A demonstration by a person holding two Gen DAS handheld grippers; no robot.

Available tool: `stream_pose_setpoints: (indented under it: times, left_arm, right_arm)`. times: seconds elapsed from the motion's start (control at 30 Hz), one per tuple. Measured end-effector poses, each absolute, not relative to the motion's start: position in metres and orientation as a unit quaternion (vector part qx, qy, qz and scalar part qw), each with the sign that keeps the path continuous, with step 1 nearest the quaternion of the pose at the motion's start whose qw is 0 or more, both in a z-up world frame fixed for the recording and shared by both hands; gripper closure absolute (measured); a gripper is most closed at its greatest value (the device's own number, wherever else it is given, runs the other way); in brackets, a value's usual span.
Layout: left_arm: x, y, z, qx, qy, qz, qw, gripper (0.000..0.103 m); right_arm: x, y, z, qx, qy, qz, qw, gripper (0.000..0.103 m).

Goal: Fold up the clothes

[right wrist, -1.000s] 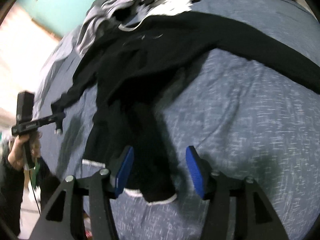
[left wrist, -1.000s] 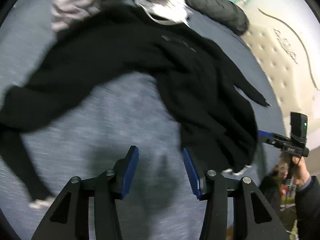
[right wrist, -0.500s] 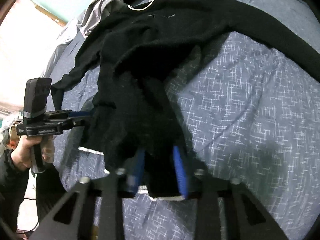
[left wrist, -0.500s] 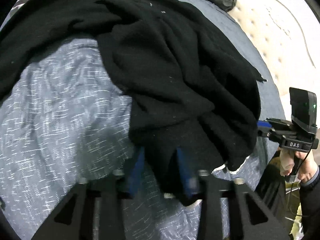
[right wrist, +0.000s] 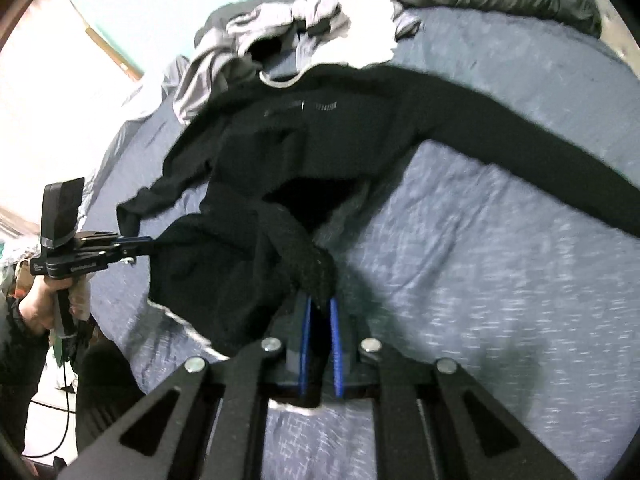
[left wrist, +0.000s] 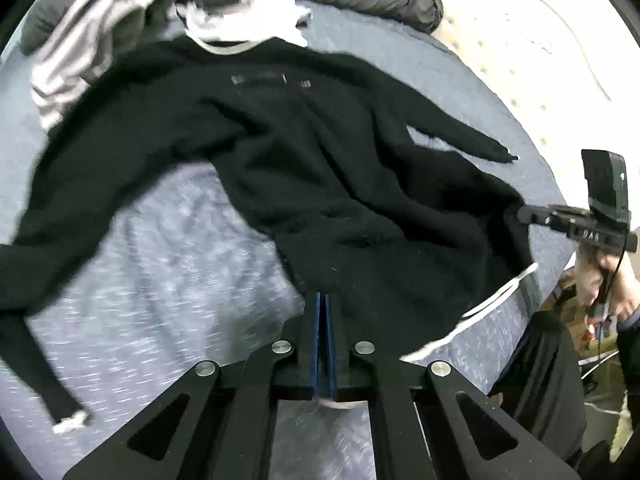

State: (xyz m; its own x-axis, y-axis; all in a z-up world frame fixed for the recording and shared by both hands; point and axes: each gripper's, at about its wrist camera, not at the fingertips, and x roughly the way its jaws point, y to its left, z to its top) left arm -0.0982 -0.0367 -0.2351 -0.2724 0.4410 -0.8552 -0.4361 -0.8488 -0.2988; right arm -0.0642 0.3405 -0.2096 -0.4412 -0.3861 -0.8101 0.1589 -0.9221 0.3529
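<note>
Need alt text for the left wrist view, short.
The left gripper is shut on the hem of a black long-sleeved sweater spread over a blue-grey bedspread. At right, the right gripper pinches the same hem; a heap of grey and white clothes lies beyond the collar.

Sweater (left wrist: 304, 168) spread on bed (left wrist: 160, 280); clothes pile (left wrist: 192, 12) behind collar.
</note>
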Motion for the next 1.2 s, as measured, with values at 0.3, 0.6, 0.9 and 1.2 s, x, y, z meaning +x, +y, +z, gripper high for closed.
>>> stream_pose_setpoints:
  times: [0.3,0.6,0.9,1.2]
  left_arm:
    - [-0.074,-0.083,-0.191,-0.523,0.007,0.815,0.251,0.103]
    - [-0.059,-0.085,-0.232,-0.563,-0.018,0.789,0.246,0.103]
    - [-0.068,-0.054,-0.289,-0.609,-0.049,0.752,0.247,0.066]
    - [-0.066,-0.039,-0.314,-0.624,-0.031,0.739,0.252,0.066]
  right_arm:
    - [-0.028,0.370,-0.177,0.492,-0.095,-0.853,0.148,0.095]
    - [-0.017,0.385,-0.237,0.552,-0.101,-0.821,0.109,0.095]
    - [-0.017,0.393,-0.238,0.557,-0.117,-0.814,0.118,0.092]
    - [-0.027,0.385,-0.252,0.576,-0.139,-0.797,0.117,0.056]
